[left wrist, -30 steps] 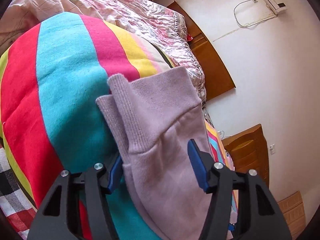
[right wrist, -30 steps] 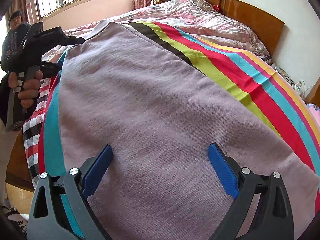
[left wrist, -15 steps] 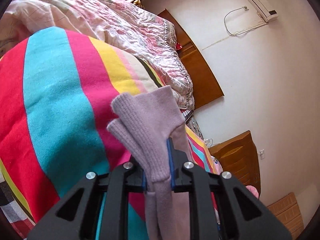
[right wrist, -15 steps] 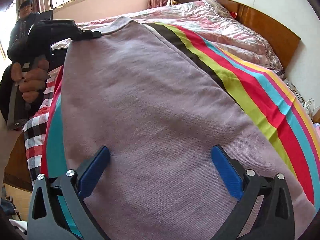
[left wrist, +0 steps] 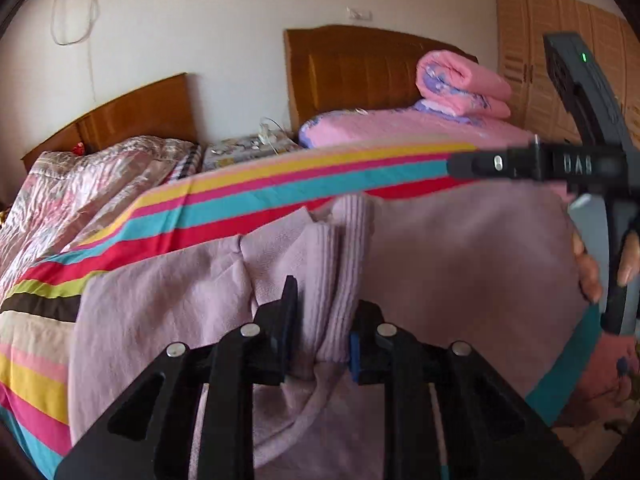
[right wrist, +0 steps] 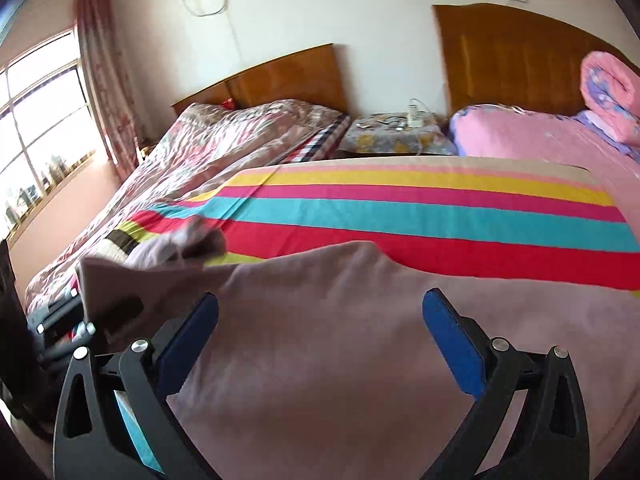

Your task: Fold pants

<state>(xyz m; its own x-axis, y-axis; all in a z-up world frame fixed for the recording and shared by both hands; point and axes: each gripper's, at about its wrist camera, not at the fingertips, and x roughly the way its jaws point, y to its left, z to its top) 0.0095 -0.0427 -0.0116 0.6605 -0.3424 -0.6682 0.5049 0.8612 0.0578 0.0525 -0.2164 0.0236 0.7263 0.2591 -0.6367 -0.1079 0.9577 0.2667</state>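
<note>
The lilac pants (left wrist: 460,264) lie spread on a striped blanket (left wrist: 280,196) on the bed. Their two ribbed leg cuffs (left wrist: 340,248) stand bunched between the pads of my left gripper (left wrist: 324,304), which still pinches them while its jaws are opening. The legs trail folded back over the rest of the cloth. My right gripper (right wrist: 320,320) hovers open over the flat pants (right wrist: 340,380), with nothing pinched. In the left wrist view the right gripper (left wrist: 560,164) shows at the right edge, held by a hand (left wrist: 588,272).
A floral quilt (right wrist: 224,140) covers the bed's far left. Two wooden headboards (right wrist: 280,76) stand against the wall with a cluttered nightstand (right wrist: 392,136) between them. A pink bed (right wrist: 540,136) bears a rolled pink blanket (left wrist: 460,80). Window (right wrist: 36,128) at left.
The left gripper closed on the leg cuffs, rolled and swept them across over the pants. The right gripper stayed open and swung to face the headboards.
</note>
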